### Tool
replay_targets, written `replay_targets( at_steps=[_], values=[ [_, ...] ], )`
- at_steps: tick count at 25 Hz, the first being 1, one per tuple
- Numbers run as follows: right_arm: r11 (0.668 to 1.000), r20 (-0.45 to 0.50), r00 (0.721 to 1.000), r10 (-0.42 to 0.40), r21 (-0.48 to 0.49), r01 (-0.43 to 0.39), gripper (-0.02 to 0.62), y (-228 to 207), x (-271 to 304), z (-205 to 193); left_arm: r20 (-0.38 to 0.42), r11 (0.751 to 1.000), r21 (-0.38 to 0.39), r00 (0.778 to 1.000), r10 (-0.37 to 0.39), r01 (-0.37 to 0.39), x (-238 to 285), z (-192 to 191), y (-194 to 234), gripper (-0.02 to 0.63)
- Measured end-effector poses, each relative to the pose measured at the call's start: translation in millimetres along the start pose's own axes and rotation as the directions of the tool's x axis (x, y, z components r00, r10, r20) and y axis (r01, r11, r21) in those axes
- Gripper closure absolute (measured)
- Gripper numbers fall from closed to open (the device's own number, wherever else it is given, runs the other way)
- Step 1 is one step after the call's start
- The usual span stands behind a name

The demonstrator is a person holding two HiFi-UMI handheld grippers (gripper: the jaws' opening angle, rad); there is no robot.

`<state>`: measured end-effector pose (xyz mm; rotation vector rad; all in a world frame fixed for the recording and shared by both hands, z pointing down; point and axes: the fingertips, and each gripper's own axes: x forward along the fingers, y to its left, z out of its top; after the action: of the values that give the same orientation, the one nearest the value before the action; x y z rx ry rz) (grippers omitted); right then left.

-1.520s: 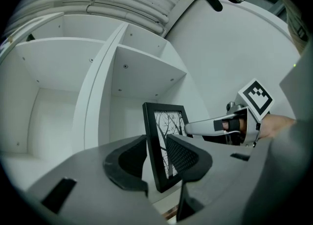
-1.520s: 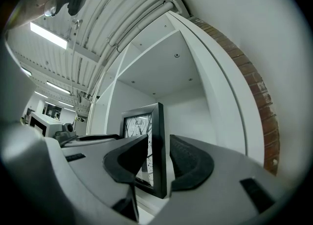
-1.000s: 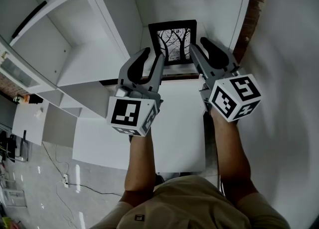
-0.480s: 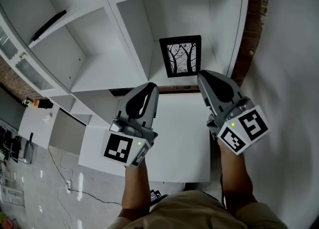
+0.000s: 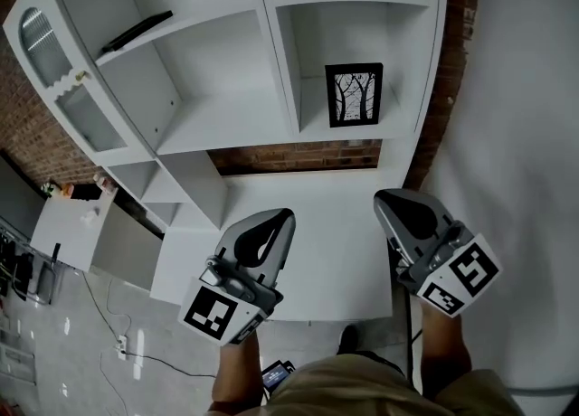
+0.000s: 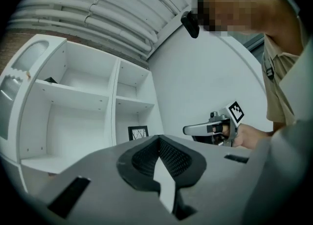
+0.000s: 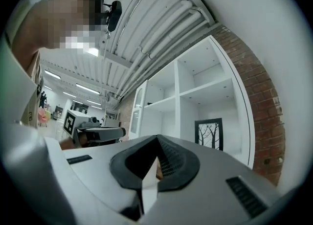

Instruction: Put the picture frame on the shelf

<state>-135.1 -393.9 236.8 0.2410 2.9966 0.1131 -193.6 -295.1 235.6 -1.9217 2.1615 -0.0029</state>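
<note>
The picture frame (image 5: 353, 94), black with a drawing of bare trees, stands upright in the lower right compartment of the white shelf unit (image 5: 226, 120). It also shows in the left gripper view (image 6: 138, 132) and the right gripper view (image 7: 209, 133). My left gripper (image 5: 282, 216) is shut and empty, held over the white table well short of the shelf. My right gripper (image 5: 384, 197) is shut and empty too, at the table's right side. Both are clear of the frame.
A white table (image 5: 317, 233) stands in front of the shelf unit, against a brick wall (image 5: 298, 157). A dark flat object (image 5: 136, 33) lies on an upper left shelf. A glass cabinet door (image 5: 63, 80) is at the left. Cables cross the floor (image 5: 99, 315).
Both grippers have let go of the frame, drawn back from the shelf towards the person, and closed. The frame stays standing in its compartment.
</note>
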Motion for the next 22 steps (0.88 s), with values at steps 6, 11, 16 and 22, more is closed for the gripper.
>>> replay_targets(
  at_steps=[6, 11, 16, 22],
  values=[
    [1.0, -0.075, 0.997, -0.009, 0.006, 0.01, 0.592, 73, -35, -8, -0.051, 0.999, -0.032, 0.998, -0.036, 0.034, -76, -10, -35, 0.6],
    [1.0, -0.081, 0.996, -0.026, -0.002, 0.026, 0.592, 121, -63, 0, -0.031, 0.998, -0.045, 0.998, -0.047, 0.045, -123, 2, -62, 0.6],
    [0.998, -0.082, 0.995, -0.053, -0.018, 0.052, 0.592, 151, -93, 10, -0.018, 0.996, -0.04, 0.997, -0.08, 0.079, -147, 11, -90, 0.6],
    [0.996, -0.08, 0.993, -0.083, -0.036, 0.08, 0.592, 169, -123, 21, 0.005, 0.993, -0.028, 0.993, -0.117, 0.118, -159, 27, -121, 0.6]
  ],
)
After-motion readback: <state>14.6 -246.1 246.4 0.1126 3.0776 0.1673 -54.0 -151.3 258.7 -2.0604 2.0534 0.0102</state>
